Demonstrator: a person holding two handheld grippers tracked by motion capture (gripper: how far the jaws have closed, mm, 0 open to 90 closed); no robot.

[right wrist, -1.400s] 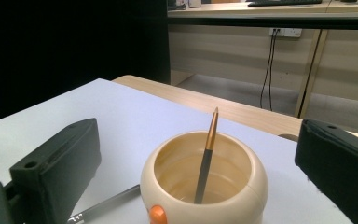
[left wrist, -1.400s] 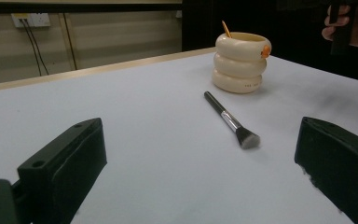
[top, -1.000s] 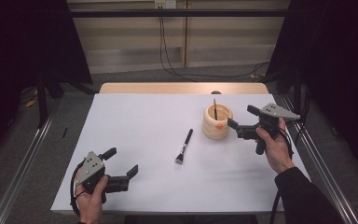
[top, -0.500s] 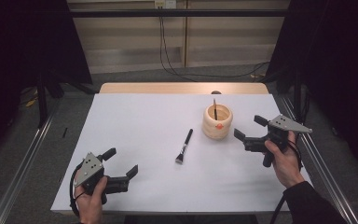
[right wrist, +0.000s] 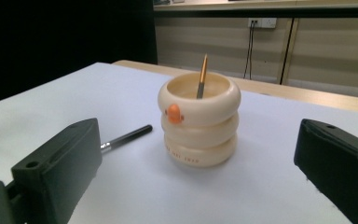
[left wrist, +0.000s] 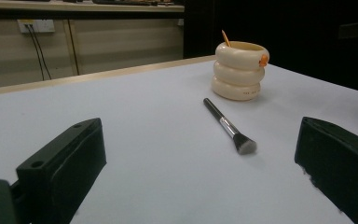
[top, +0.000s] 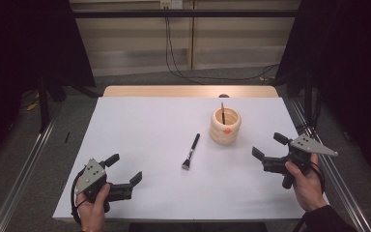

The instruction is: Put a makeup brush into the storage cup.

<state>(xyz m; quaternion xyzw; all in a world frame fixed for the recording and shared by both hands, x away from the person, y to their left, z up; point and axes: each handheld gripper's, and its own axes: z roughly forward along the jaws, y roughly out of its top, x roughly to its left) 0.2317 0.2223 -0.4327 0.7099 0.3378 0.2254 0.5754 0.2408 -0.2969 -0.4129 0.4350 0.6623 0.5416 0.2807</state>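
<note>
High view: brush flat mid-frame, holder just right; both grippers' fingers wide, empty, left gripper lower left, right gripper right.

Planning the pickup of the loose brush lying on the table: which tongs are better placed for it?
Left, probably. The left tongs are open and face the brush head-on, nothing between. The right tongs, also open, point at the holder, which hides part of the brush.

A lab recording booth: a white table ringed by black curtains, metal rails on the floor, cables hanging from a wall socket (bare panelled wall).
</note>
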